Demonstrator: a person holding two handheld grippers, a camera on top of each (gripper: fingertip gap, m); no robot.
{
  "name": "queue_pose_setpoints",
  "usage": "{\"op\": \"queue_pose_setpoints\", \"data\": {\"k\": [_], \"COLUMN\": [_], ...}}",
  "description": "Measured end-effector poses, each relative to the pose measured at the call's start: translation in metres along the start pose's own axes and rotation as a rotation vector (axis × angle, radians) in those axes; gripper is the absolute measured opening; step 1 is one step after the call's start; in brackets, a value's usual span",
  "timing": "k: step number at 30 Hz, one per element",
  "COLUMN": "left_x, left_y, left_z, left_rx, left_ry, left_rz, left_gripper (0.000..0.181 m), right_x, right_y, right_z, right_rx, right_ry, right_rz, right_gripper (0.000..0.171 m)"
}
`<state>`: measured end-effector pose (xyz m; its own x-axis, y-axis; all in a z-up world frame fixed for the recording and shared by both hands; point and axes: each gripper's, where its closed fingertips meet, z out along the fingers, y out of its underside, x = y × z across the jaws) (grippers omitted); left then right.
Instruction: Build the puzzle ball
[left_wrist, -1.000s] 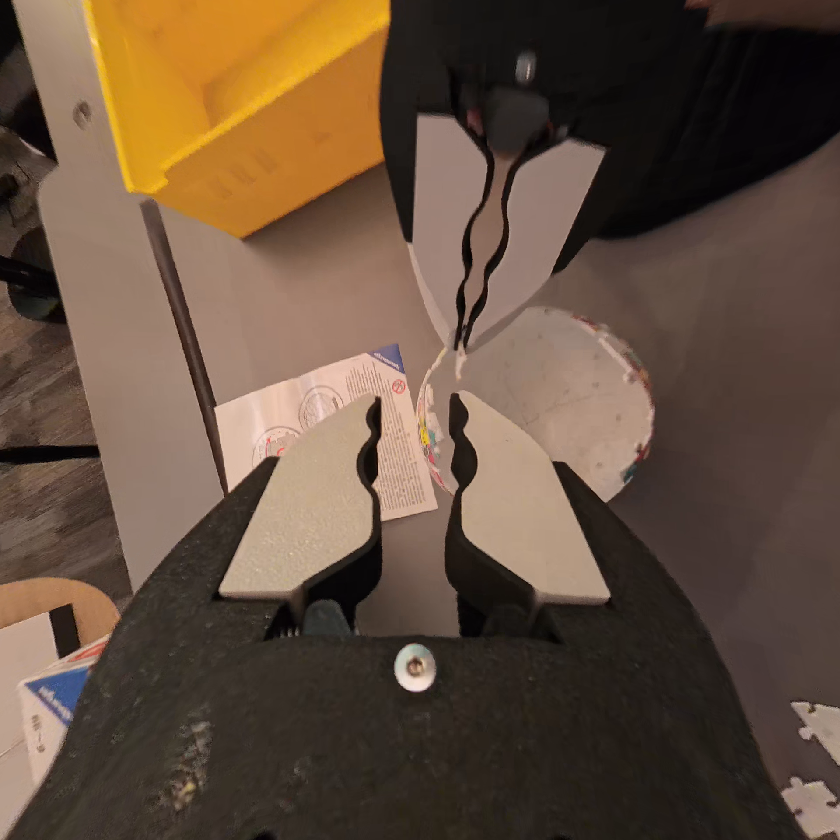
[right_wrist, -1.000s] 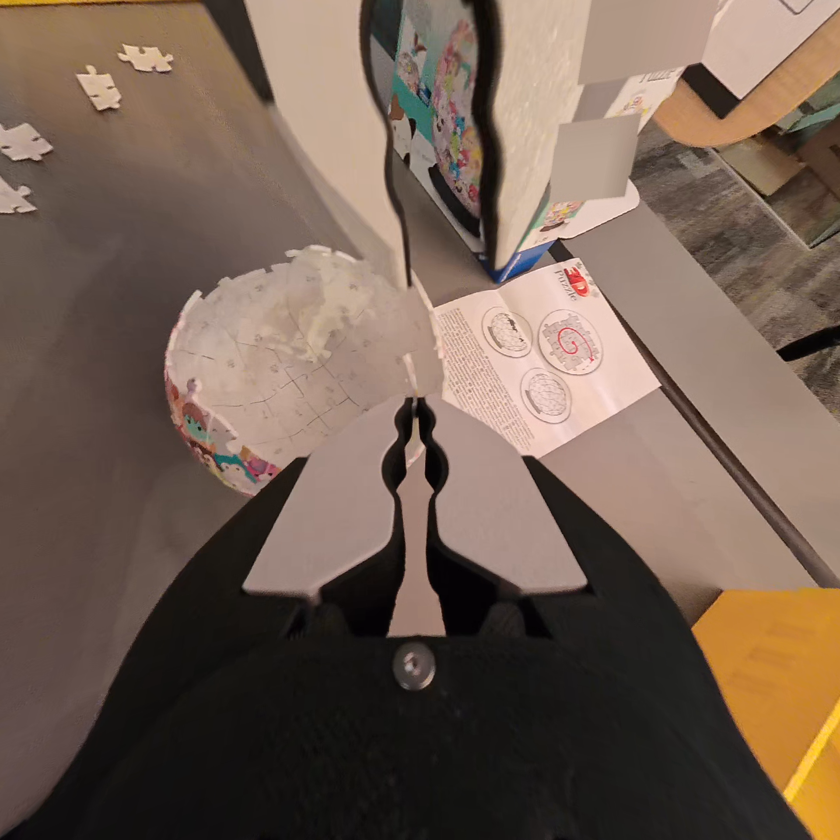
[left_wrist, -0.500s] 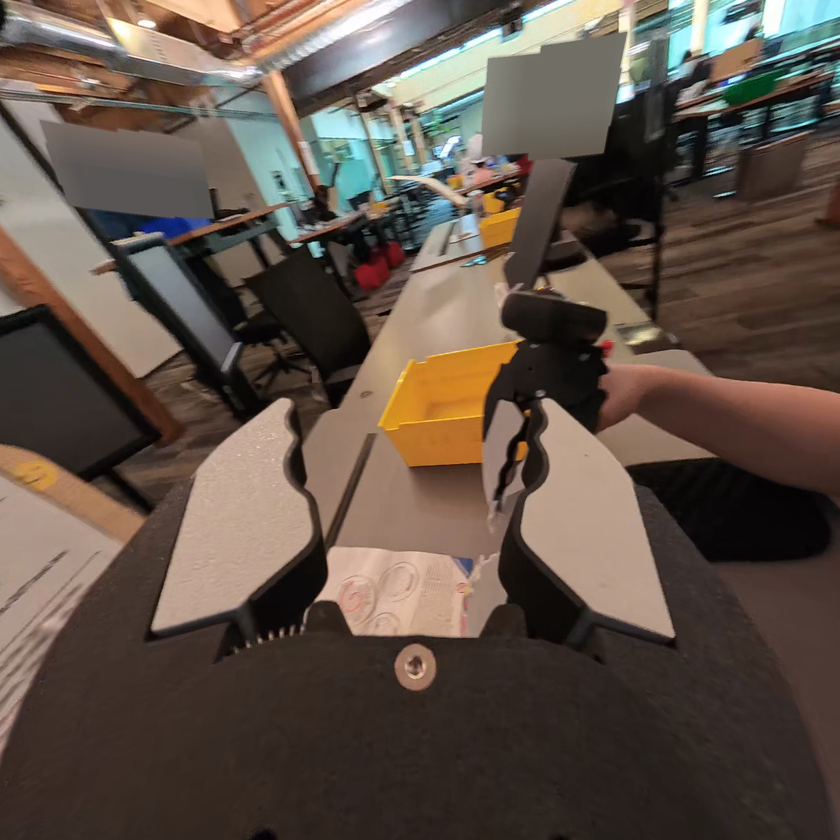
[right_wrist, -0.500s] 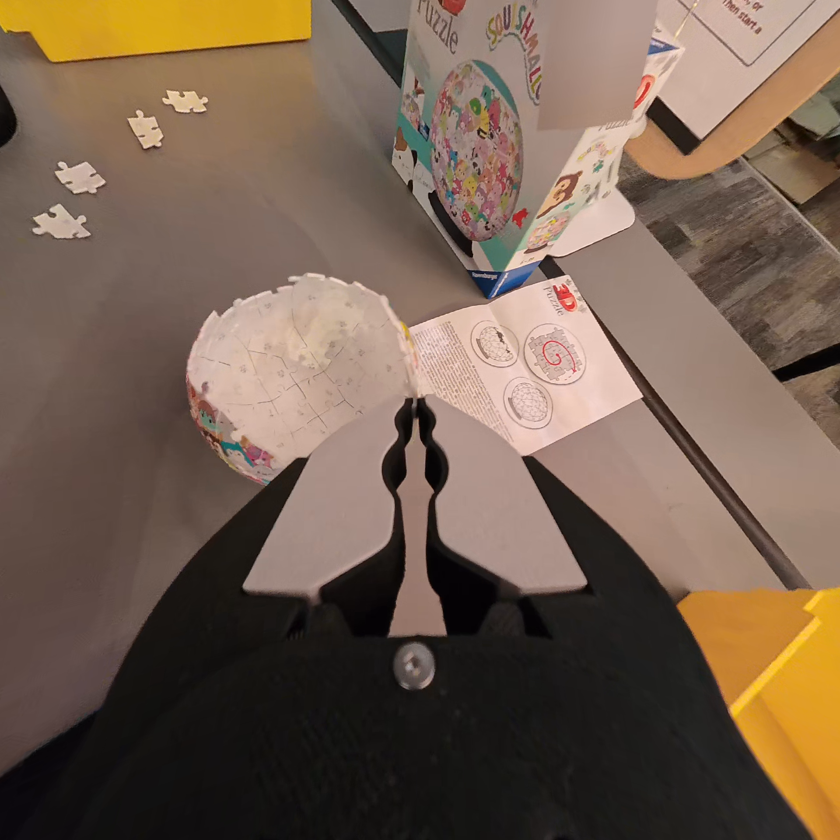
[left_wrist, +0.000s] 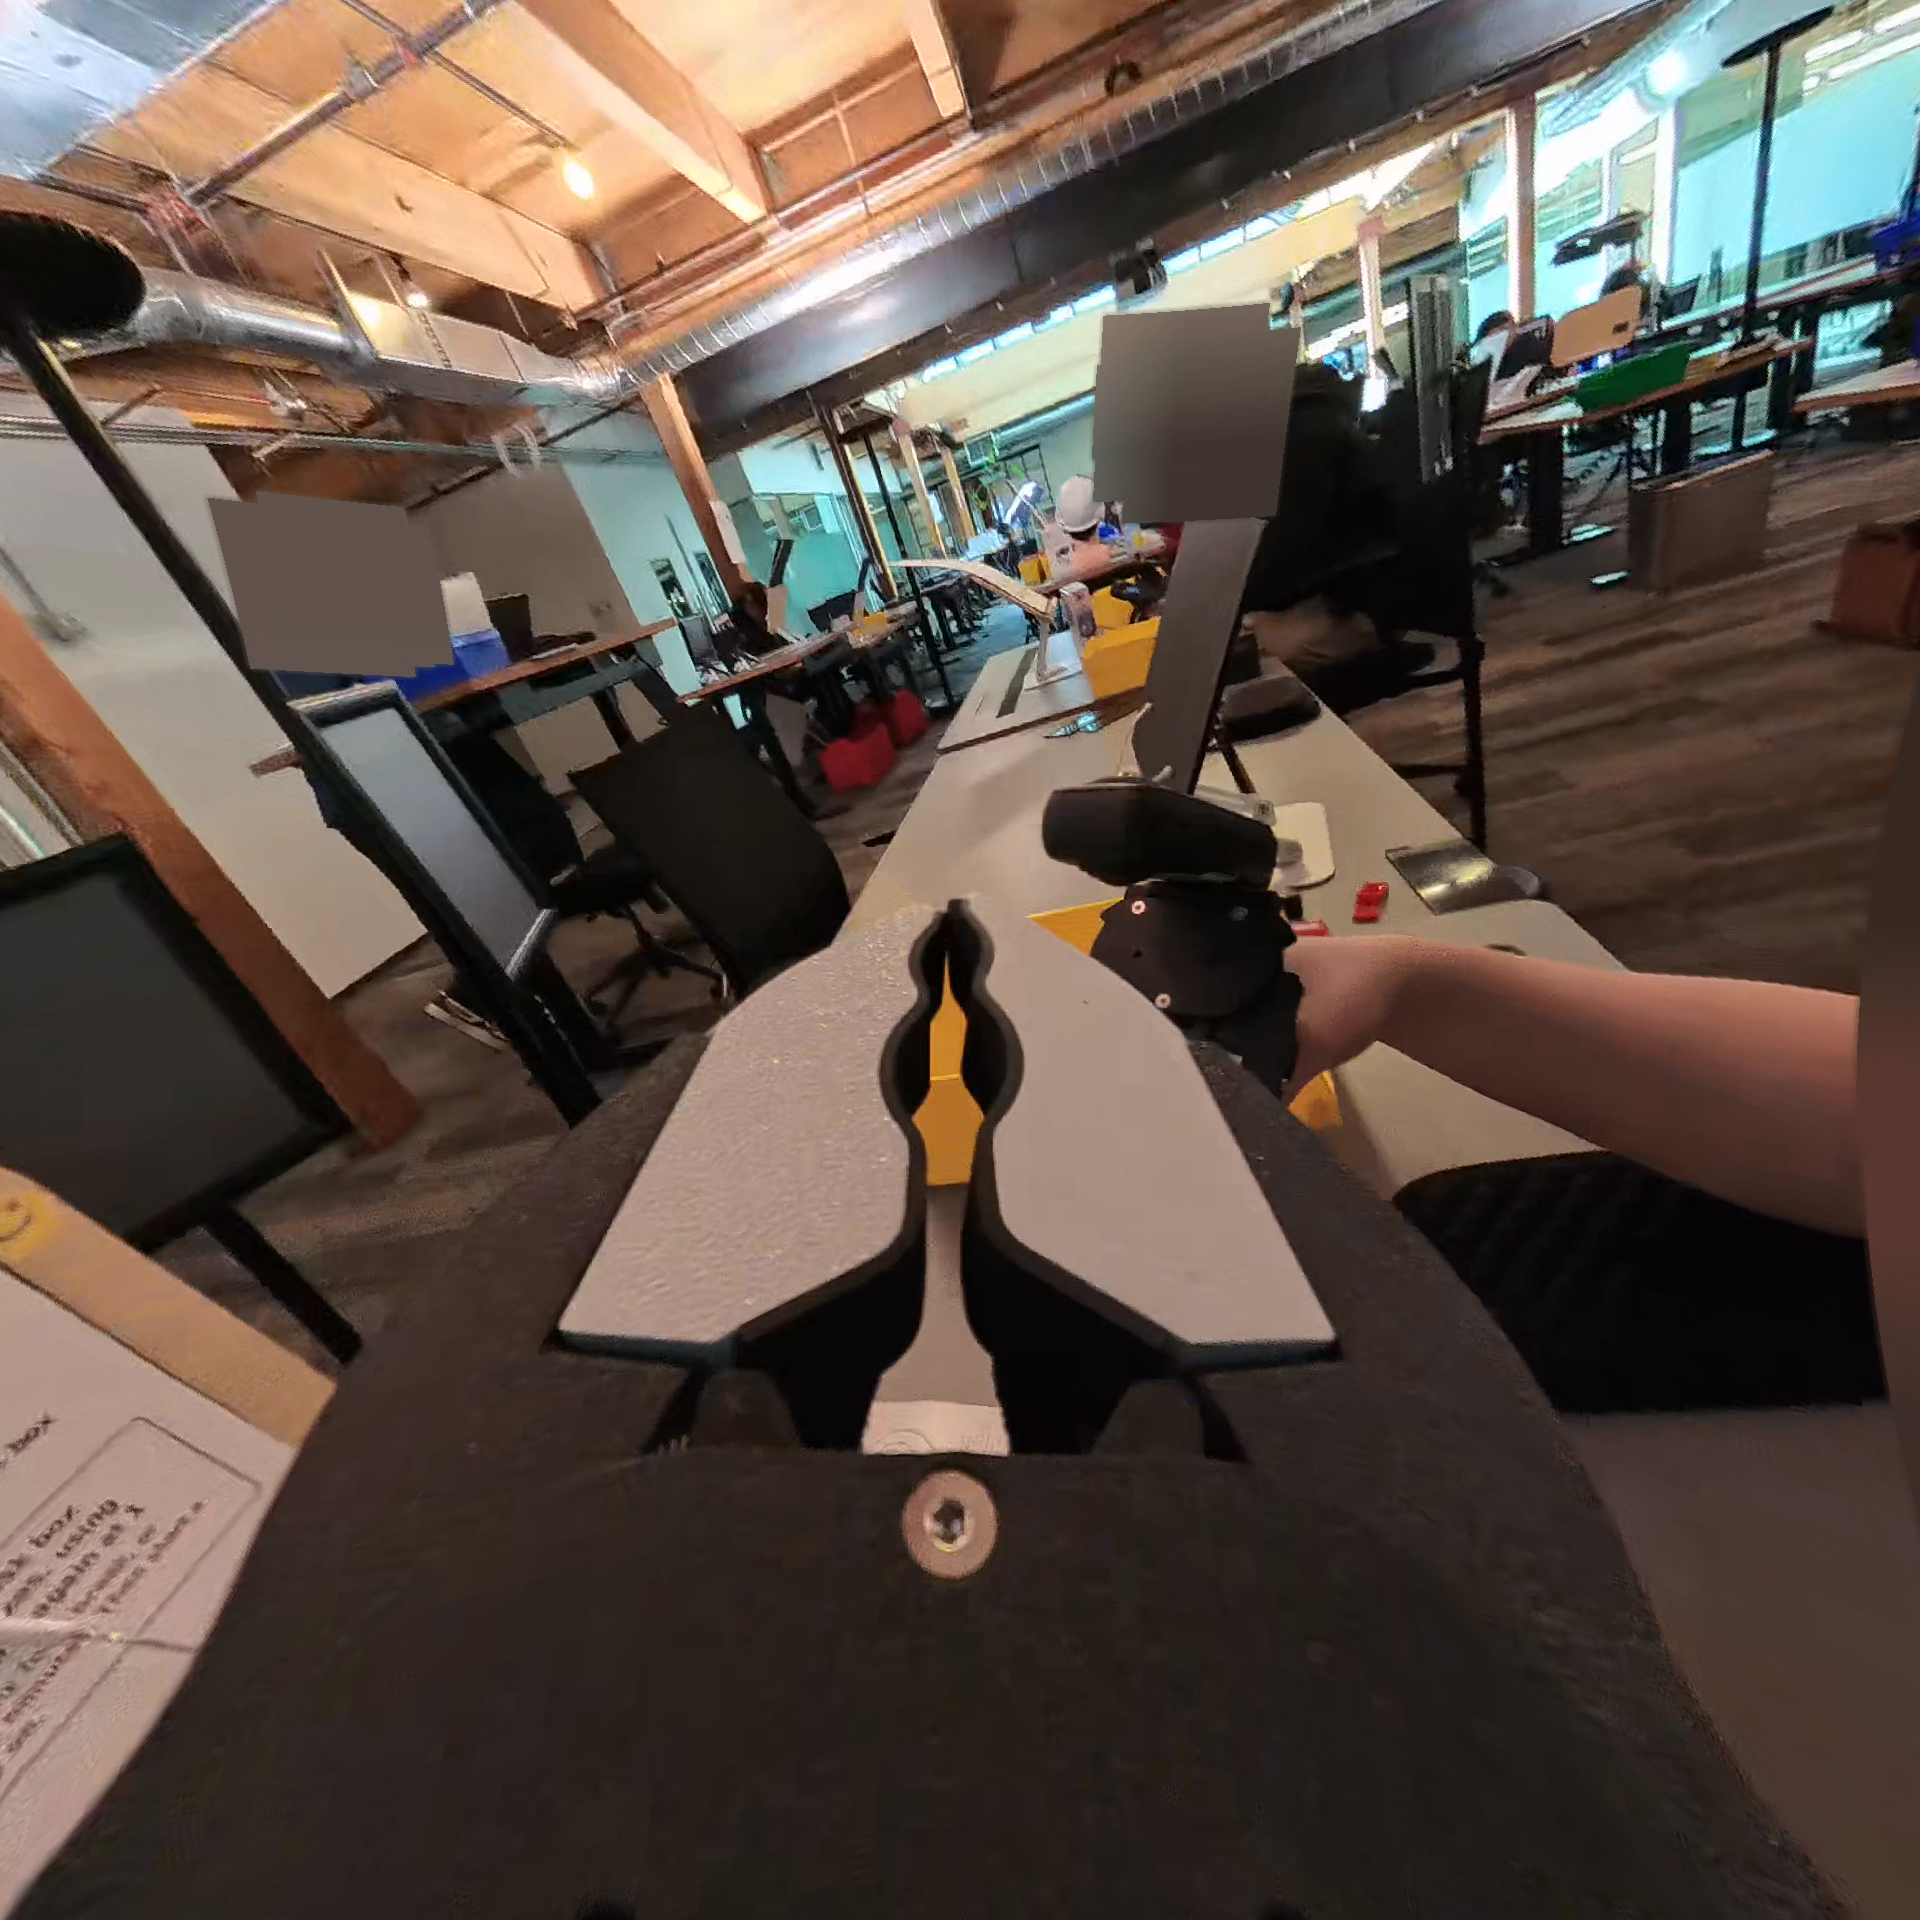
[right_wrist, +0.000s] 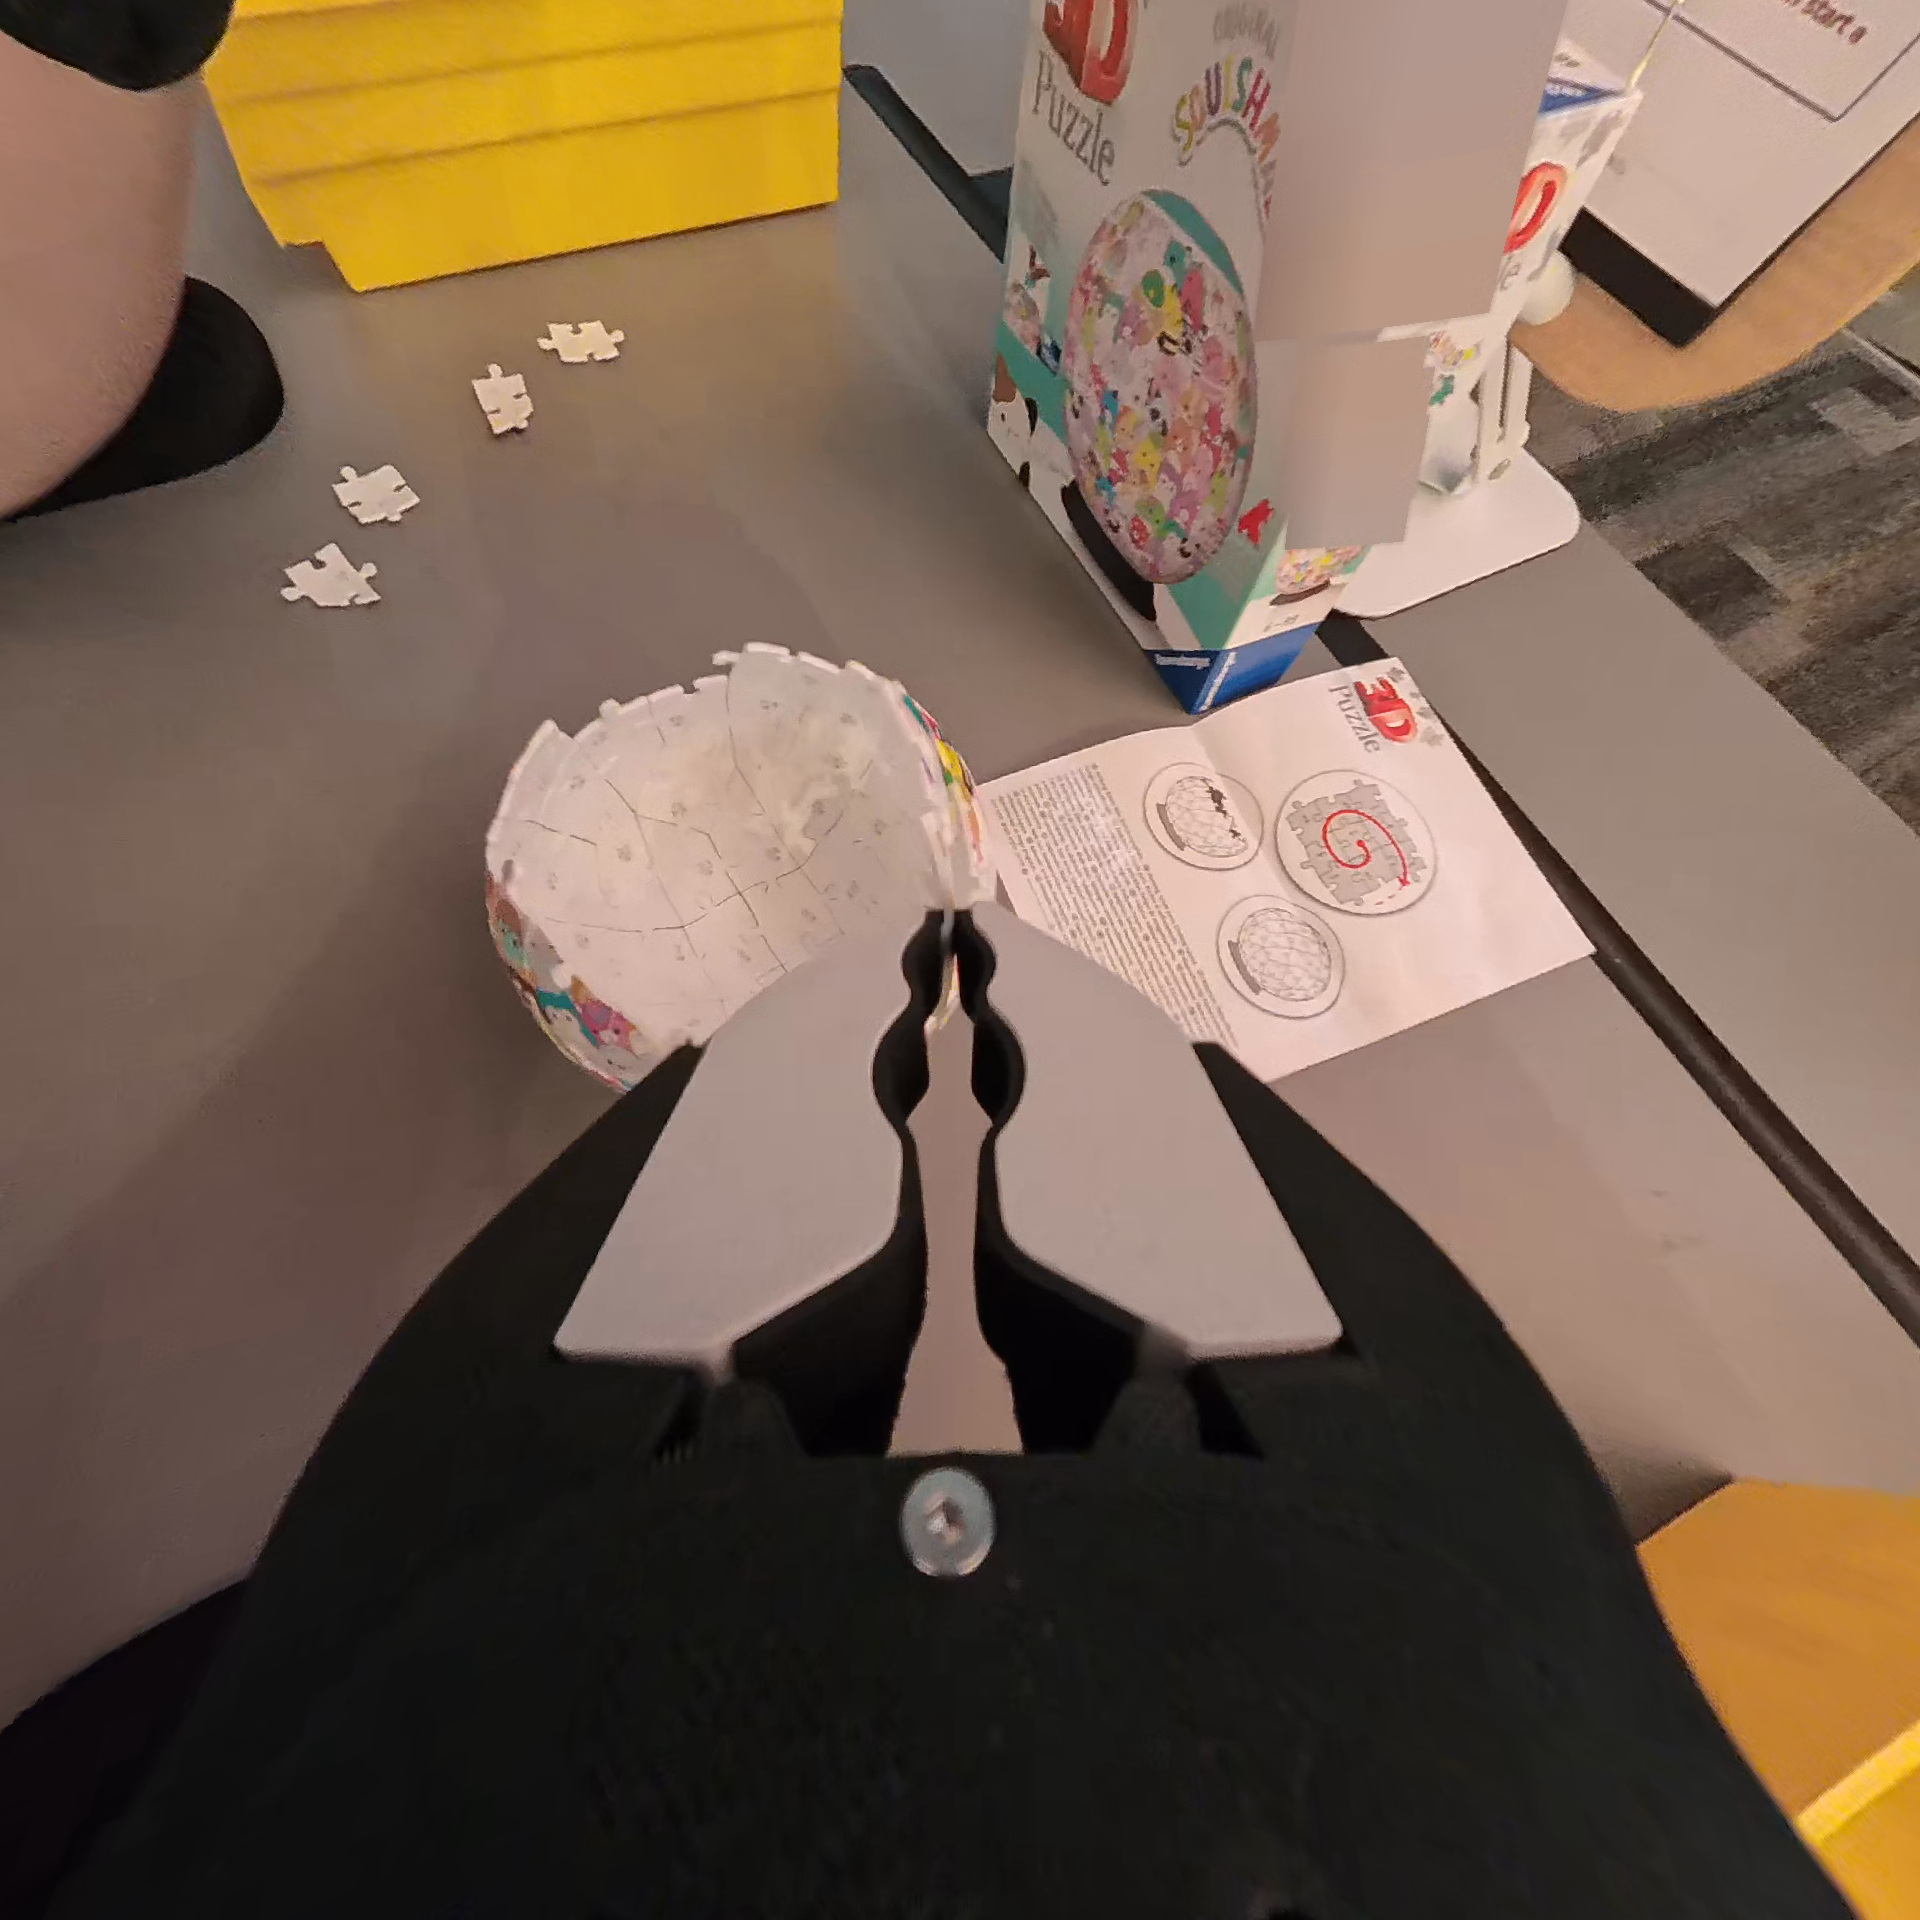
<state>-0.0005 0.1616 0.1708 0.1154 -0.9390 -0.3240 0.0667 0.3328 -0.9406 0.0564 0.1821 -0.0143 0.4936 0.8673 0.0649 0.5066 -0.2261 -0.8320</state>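
Note:
The half-built puzzle ball (right_wrist: 707, 852) is an open white shell with a colourful outside, resting on the grey table (right_wrist: 260, 935). My right gripper (right_wrist: 948, 920) is shut on the shell's near right rim; a thin white edge shows between its tips. Several loose white puzzle pieces (right_wrist: 376, 491) lie at the far left. My left gripper (left_wrist: 951, 914) is shut and empty, raised and pointing out across the room. The ball is out of the left wrist view. The right gripper's black body (left_wrist: 1195, 940) shows there, held by a hand (left_wrist: 1340, 997).
A printed instruction sheet (right_wrist: 1278, 873) lies right of the ball, with the puzzle box (right_wrist: 1143, 364) standing behind it. Yellow bins sit at the far edge (right_wrist: 540, 135) and near right (right_wrist: 1818, 1662). A person's arm (right_wrist: 83, 260) rests at far left. The table edge (right_wrist: 1662, 987) runs along the right. There is about 20 cm between the tips of the two grippers.
My left gripper left the ball's rim, opened wide, swung up to face the room, then shut empty. My right gripper stays shut at the ball's rim.

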Motion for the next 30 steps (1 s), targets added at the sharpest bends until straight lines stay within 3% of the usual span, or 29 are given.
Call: {"op": "queue_pose_setpoints", "data": {"k": [2,6,11,16,21,27,30], "left_x": [0.013,0.01,0.024,0.042,0.027,0.033,0.036], "left_y": [-0.003,-0.011,-0.001,0.063,0.147,0.191,0.202], "left_z": [0.008,0.023,0.034,0.031,0.002,-0.009,-0.005], "left_rx": [0.005,-0.009,-0.183,-0.601,-1.0,-1.172,-1.205], "left_ry": [0.059,-0.044,-0.01,0.203,0.217,0.258,0.251], "left_rz": [0.07,0.182,0.219,0.21,0.236,0.368,0.456], "left_gripper": [0.0,0.0,0.005,0.035,0.045,0.046,0.034], "right_x": [0.0,-0.001,0.003,0.014,0.018,0.008,0.005], "right_y": [0.007,0.009,-0.001,0.004,0.008,0.01,0.012], "right_z": [0.001,-0.001,-0.003,-0.009,-0.019,-0.037,-0.04], "right_rx": [-0.015,0.017,0.122,0.149,0.177,0.166,0.174], "right_ry": [-0.001,0.017,0.101,0.138,0.118,0.163,0.168], "right_rz": [0.003,-0.006,-0.002,0.032,0.094,0.067,0.067], "right_gripper": [0.003,0.003,0.003,0.003,0.003,0.003,0.003]}}
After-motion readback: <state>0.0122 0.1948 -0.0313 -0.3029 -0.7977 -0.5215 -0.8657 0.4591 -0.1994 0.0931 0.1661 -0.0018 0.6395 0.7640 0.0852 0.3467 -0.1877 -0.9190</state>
